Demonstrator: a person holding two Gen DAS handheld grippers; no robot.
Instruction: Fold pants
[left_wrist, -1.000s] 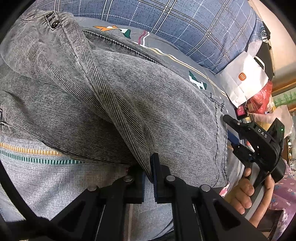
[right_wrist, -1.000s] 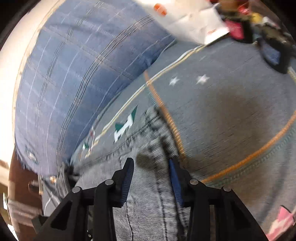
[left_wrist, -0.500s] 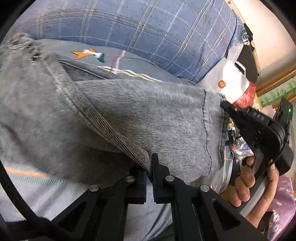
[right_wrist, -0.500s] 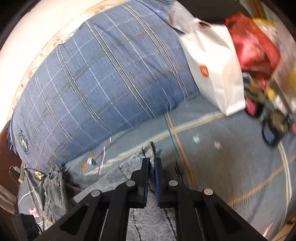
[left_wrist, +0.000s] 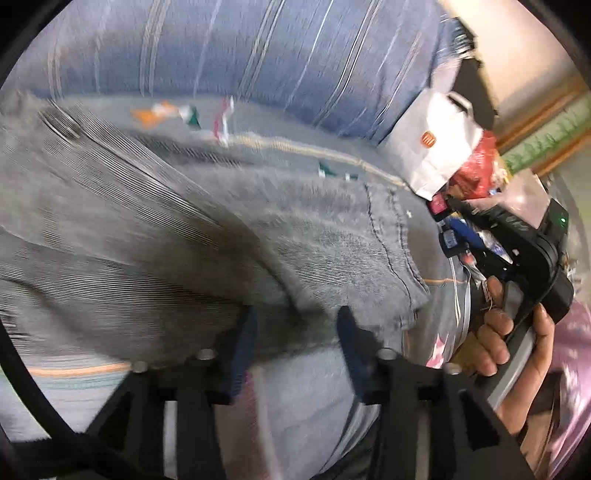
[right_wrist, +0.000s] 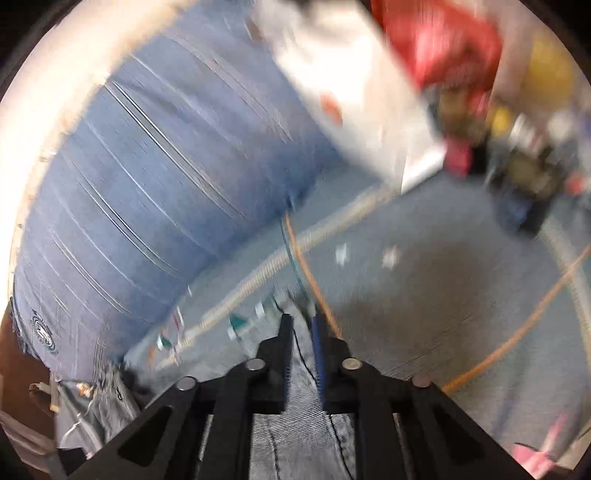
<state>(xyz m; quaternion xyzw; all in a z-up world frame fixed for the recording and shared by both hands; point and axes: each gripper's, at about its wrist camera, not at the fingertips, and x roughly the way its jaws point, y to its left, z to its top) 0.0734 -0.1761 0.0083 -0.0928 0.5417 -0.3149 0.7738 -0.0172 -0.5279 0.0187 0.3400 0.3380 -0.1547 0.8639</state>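
Grey pants (left_wrist: 177, 236) lie folded on the bed (right_wrist: 461, 295); left gripper (left_wrist: 295, 332) fingers opening, clear of the cloth; right gripper (right_wrist: 301, 332) fingers opening, hem between them.

Both wrist cameras look steeply down, close over the pants (left_wrist: 229, 236) (blurred), sharing the blue pillow (right_wrist: 155, 192) behind.

Ahead of you a blue checked pillow (left_wrist: 258, 55) lies on the grey bedsheet (right_wrist: 461, 314). You see a white paper bag (left_wrist: 436, 144) just beside it, touching a red bag (left_wrist: 476, 166) among blurred clutter.
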